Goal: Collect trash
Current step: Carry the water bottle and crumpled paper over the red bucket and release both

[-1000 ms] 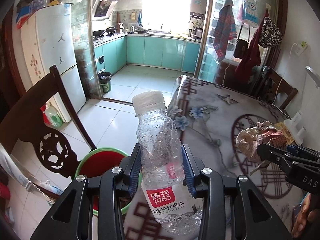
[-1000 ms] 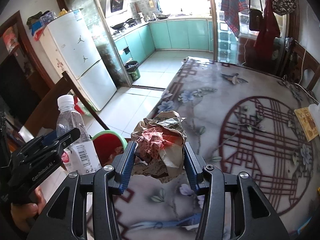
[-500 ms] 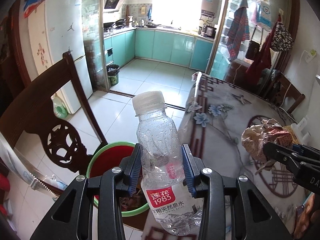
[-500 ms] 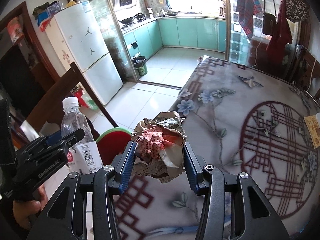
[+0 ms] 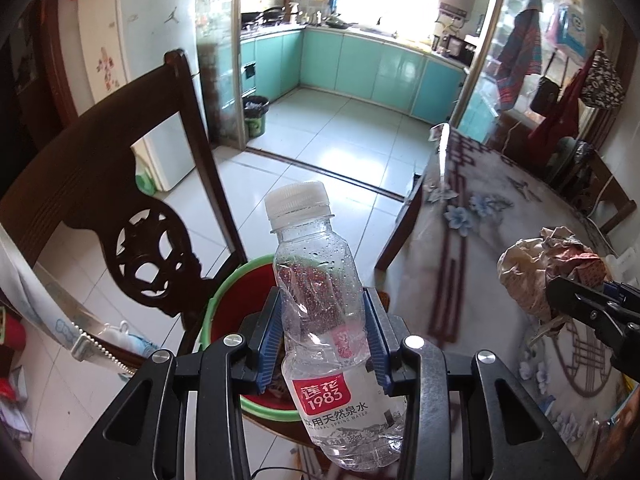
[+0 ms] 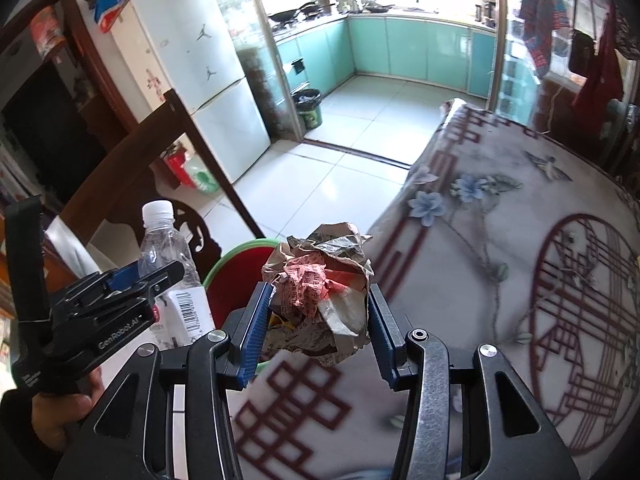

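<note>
My left gripper (image 5: 322, 336) is shut on a clear plastic water bottle (image 5: 320, 312) with a white cap and a red label, held upright. Right under it stands a red bin with a green rim (image 5: 236, 300) on the floor by the table corner. My right gripper (image 6: 316, 320) is shut on a crumpled ball of paper wrappers (image 6: 320, 288), above the table edge and just right of the red bin (image 6: 236, 276). In the right wrist view the left gripper (image 6: 132, 292) holds the bottle (image 6: 164, 244) at the left. The paper ball (image 5: 548, 272) shows at the right of the left wrist view.
A dark carved wooden chair (image 5: 132, 196) stands close on the left of the bin. The table with a flowered cloth (image 6: 500, 248) fills the right. A white fridge (image 6: 192, 76), a small dark bin (image 6: 310, 106) and the teal kitchen lie beyond on tiled floor.
Both grippers have moved left and down, off the table towards the red bin. The bin now lies under the bottle. Both grips are unchanged.
</note>
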Tool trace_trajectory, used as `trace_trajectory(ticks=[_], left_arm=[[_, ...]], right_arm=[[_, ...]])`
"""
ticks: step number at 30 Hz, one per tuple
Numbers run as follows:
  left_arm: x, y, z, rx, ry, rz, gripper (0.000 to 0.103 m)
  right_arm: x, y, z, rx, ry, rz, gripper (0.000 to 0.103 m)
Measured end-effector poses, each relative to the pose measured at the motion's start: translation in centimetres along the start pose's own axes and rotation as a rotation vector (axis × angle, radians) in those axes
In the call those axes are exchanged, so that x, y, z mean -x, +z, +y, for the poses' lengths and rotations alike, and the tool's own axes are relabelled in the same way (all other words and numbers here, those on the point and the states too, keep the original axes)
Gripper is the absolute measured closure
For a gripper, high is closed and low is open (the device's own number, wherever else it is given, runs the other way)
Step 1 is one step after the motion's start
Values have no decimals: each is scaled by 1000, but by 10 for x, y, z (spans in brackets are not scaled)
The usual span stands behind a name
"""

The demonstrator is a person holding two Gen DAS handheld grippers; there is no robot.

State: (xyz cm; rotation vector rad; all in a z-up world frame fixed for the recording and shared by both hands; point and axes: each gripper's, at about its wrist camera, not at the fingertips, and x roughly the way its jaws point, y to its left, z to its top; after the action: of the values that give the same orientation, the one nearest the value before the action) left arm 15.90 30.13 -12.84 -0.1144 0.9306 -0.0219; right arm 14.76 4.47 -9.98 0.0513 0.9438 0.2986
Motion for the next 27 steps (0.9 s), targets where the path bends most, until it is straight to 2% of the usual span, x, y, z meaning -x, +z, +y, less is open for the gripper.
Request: trace_trajectory(ticks=[5,13,27], left_arm=[[-23,1,19,28,18,60,66],[-65,0,40,54,31,153,66],[-121,8,58,78,48,246,66]], right_arm=[[-26,4,11,17,41,50,58],[-59,12,28,51,60,104,57],[-109,23,33,74,88,198,57]])
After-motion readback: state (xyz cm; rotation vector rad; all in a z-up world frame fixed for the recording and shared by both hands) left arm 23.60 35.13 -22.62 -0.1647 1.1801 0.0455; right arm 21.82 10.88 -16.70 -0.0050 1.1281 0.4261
